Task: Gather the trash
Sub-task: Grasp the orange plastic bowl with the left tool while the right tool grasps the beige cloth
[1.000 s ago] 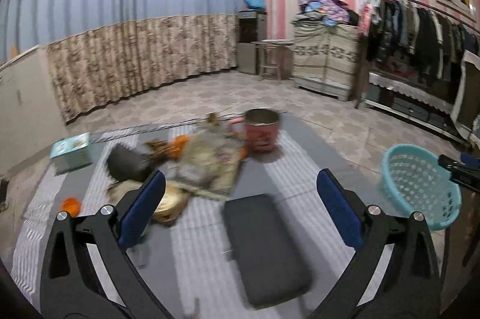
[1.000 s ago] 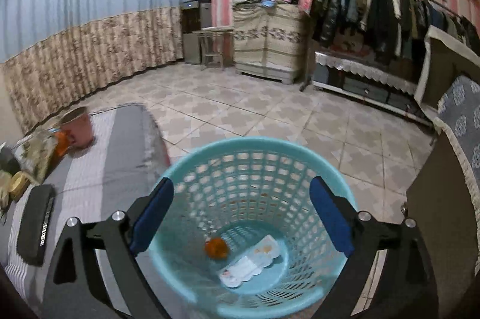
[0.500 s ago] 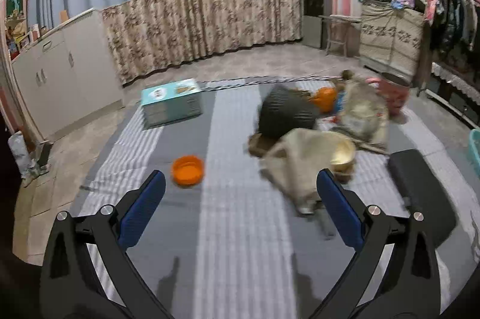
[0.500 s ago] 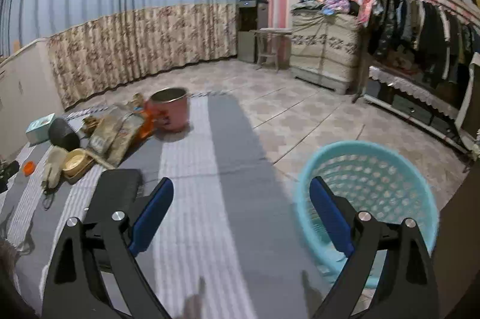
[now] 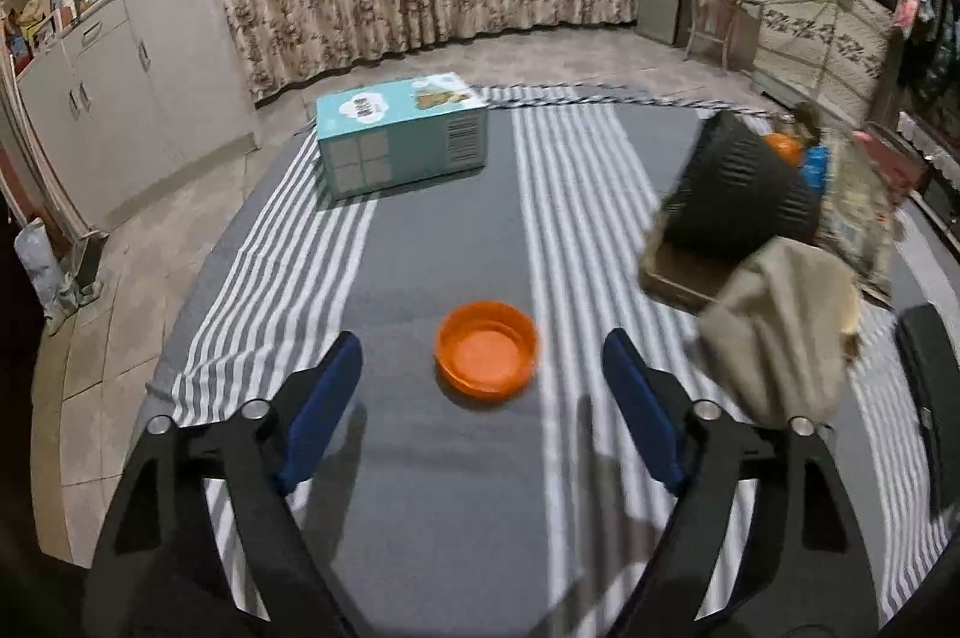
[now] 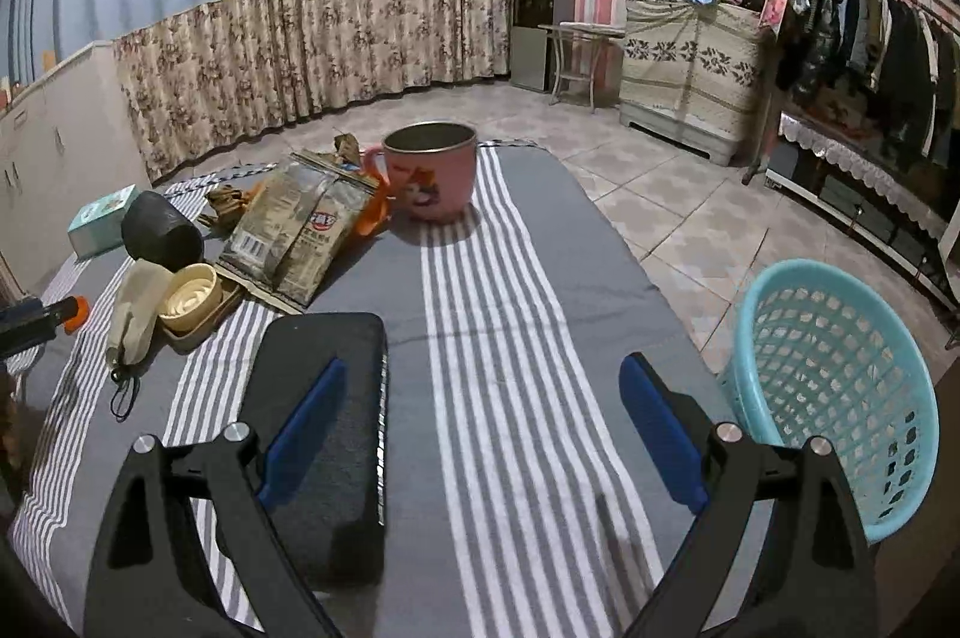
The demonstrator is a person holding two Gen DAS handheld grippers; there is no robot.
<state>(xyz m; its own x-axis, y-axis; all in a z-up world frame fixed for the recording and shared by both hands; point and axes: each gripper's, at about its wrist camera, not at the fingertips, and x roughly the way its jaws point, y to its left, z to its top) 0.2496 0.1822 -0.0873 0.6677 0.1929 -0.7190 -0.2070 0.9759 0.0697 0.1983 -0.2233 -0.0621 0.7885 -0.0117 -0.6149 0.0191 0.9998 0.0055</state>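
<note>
Left wrist view: my left gripper (image 5: 483, 392) points steeply down at a grey striped cloth (image 5: 420, 230). An orange lid (image 5: 486, 358), shallow and round, lies on the cloth just ahead of the two blue fingers (image 5: 321, 413), which have just been closing but stand apart with nothing between them. I judge the lid light, stiff plastic, a little slippery; its raised rim looks the best place to pinch. A teal box (image 5: 402, 137) sits farther off; a dark ribbed pot (image 5: 741, 191) and a beige cloth (image 5: 780, 326) lie to the right.

Right wrist view: my right gripper (image 6: 483, 425) tilts down over the same cloth, fingers wide apart and empty. A black pad (image 6: 324, 398) lies under the left finger. The teal basket (image 6: 840, 398) stands on the floor at right, beside the cloth's edge. Ahead are a pink mug (image 6: 432, 173) and crumpled snack bags (image 6: 300, 233), which I expect to be light and soft.
</note>
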